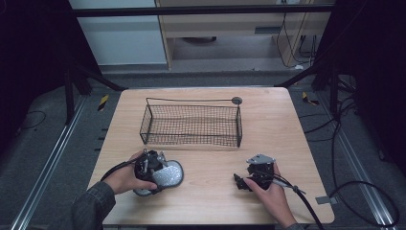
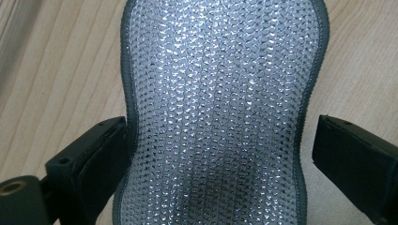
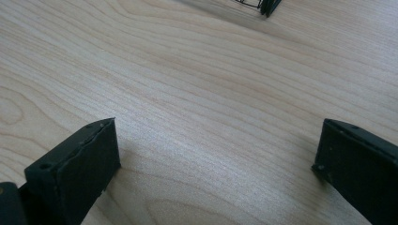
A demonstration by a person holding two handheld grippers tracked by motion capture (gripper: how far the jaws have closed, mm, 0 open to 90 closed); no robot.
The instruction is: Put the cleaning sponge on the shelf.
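Observation:
A silver, glittery mesh sponge (image 2: 220, 70) with a dark grey rim lies flat on the wooden table (image 1: 215, 201) at the front left. My left gripper (image 2: 218, 126) is open and straddles the sponge's narrow waist. Its left jaw touches the rim, while its right jaw stands a small gap off it. In the high view the left gripper (image 1: 155, 176) sits over the sponge (image 1: 171, 174), held by a hand. My right gripper (image 1: 239, 182) rests at the front right, open, and in its own view the right gripper (image 3: 218, 124) has only bare wood between its jaws.
A black wire mesh basket (image 1: 191, 101) stands empty across the middle of the table, behind both grippers; one corner of the basket (image 3: 265, 5) shows at the top of the right gripper view. A cable (image 1: 306, 201) trails off the table's front right edge.

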